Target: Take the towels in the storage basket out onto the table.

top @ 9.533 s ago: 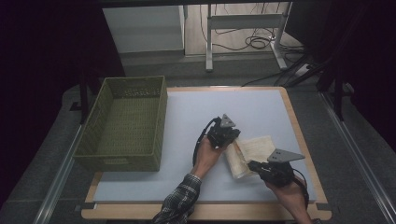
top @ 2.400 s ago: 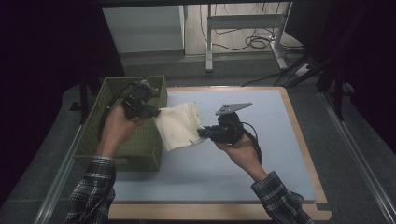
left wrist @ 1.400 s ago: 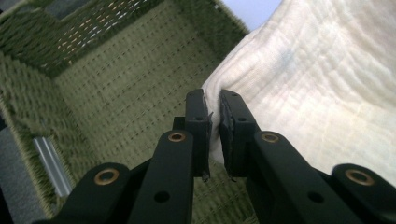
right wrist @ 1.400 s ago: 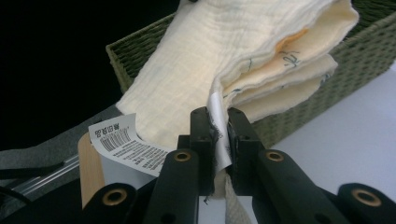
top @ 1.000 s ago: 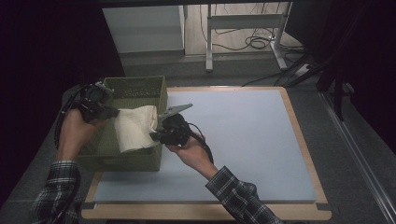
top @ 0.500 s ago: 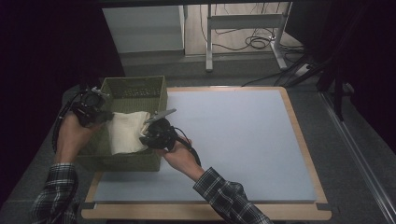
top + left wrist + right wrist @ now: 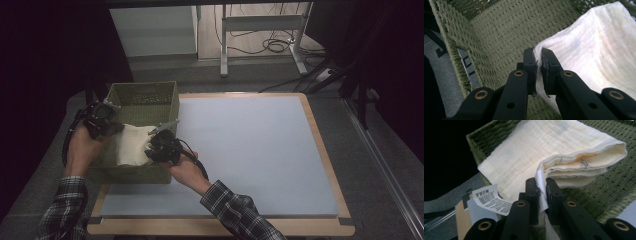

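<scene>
The folded cloth point(image 7: 134, 145) hangs inside the green basket point(image 7: 150, 92) at the surface's left edge. The left claw point(image 7: 116, 131) and right claw point(image 7: 150, 150) each pinch it. Letting go is left.

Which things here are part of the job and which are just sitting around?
In the job:
folded cream cloth
green woven basket, cloth held over it
left gripper, shut on the cloth's edge
right gripper, shut on the cloth by its label

Just lying about:
blue mat
wooden board
cables on the floor
</scene>
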`<state>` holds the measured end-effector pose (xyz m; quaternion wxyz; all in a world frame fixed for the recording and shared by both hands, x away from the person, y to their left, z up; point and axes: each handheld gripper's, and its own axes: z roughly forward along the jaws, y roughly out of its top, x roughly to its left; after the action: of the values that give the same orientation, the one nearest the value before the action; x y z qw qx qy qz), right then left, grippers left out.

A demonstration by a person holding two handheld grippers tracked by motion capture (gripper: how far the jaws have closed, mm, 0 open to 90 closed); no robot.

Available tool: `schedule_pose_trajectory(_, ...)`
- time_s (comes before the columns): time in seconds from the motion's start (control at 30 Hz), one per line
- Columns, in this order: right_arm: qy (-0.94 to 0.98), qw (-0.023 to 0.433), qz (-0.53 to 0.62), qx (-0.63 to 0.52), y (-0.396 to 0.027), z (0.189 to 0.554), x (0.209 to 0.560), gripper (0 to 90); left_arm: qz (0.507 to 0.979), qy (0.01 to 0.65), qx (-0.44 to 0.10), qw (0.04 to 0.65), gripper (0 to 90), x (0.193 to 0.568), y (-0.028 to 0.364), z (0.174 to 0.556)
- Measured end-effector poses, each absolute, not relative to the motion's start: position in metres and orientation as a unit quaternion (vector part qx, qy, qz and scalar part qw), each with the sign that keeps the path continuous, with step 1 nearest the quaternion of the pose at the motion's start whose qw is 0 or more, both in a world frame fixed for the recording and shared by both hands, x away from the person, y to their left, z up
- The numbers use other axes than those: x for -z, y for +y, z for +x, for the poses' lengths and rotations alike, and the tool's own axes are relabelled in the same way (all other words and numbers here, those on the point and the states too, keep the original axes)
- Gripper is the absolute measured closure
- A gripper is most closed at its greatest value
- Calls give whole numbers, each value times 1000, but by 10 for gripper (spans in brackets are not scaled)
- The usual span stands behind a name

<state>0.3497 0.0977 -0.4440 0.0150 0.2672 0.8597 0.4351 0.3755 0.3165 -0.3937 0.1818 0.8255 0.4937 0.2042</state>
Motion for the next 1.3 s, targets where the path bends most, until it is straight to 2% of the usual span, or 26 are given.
schedule_pose_trajectory(0.63, 864, 6, 295, -407, 106, 358, 452, 812, 827, 497, -188, 186, 826, 423, 320, 385)
schedule_pose_trajectory(0.93, 878, 13, 293, -378, 108, 356, 452, 747, 832, 493, -179, 181, 812, 434, 313, 391)
schedule_pose_trajectory(1.0, 881, 13, 286, -377, 109, 355, 452, 698, 831, 494, -179, 183, 772, 435, 312, 392)
schedule_pose_trajectory(1.13, 883, 27, 273, -381, 109, 352, 450, 650, 824, 500, -187, 189, 635, 436, 312, 392)
schedule_pose_trajectory(1.3, 880, 37, 269, -390, 105, 354, 445, 610, 820, 504, -185, 199, 571, 437, 313, 391)
